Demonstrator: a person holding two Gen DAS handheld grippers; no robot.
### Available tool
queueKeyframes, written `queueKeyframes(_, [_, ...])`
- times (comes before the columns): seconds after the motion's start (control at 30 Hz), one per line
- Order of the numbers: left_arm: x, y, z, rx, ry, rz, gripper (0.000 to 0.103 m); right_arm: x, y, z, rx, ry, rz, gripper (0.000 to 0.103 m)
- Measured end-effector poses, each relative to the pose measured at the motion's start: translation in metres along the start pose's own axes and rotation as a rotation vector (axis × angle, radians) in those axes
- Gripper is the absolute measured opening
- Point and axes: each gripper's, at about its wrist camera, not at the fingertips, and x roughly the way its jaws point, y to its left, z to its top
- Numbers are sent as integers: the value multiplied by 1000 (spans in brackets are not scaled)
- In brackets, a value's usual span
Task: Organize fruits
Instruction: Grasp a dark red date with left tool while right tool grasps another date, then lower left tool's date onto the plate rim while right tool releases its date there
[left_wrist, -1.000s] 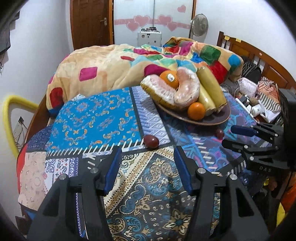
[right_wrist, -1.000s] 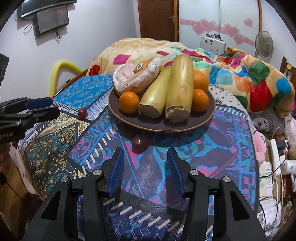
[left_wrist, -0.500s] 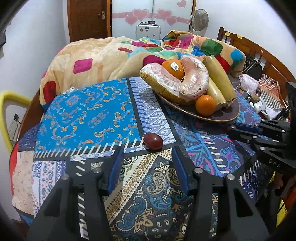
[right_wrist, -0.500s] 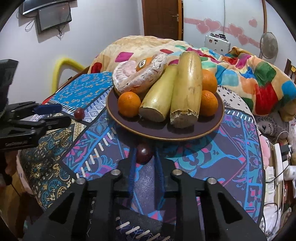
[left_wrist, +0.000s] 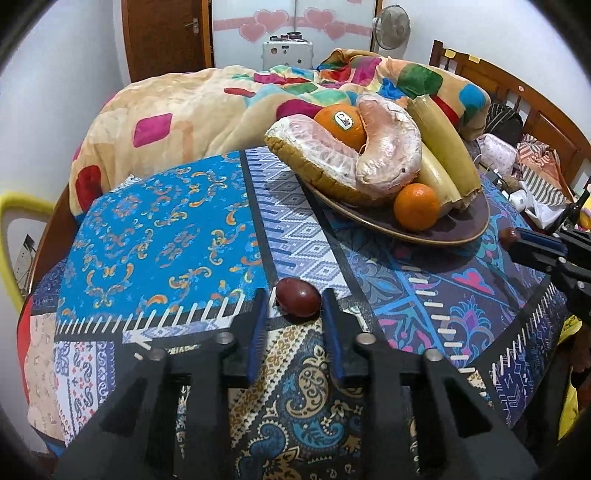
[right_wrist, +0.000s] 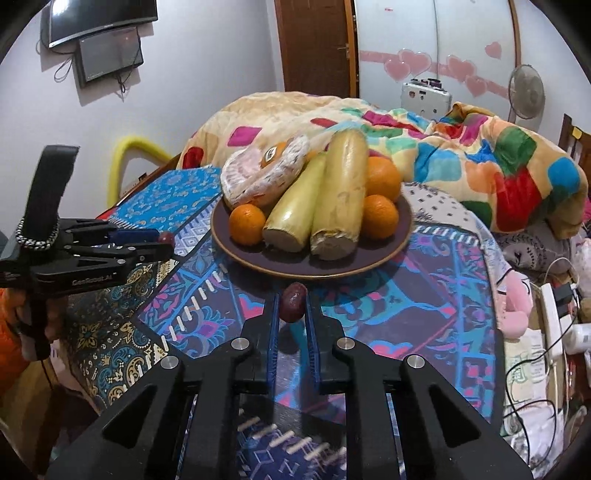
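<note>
A dark red plum lies on the patterned cloth between the fingertips of my left gripper, whose jaws have closed onto its sides. My right gripper is shut on a second dark red plum and holds it just in front of the brown plate. The plate carries oranges, two long yellow fruits and peeled pomelo pieces. In the left wrist view the plate is at the right, with the right gripper and its plum beside it.
A colourful blanket is heaped behind the table. Bags and clutter lie at the right, cables and a power strip too. The table's round edge falls away at the left and front.
Both grippers moved forward and closed. The right one shut on the plum by the plate and lifted it slightly; the left one closed around the other plum.
</note>
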Motion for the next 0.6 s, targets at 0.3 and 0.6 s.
queueKeyframes(0.3, [-9, -9, 1, 20, -25, -18, 22, -9, -11, 2, 24, -34, -21, 13])
queueKeyframes(0.6, [-18, -34, 22, 41, -86, -75, 22, -10, -18, 11, 20, -62, -37, 13])
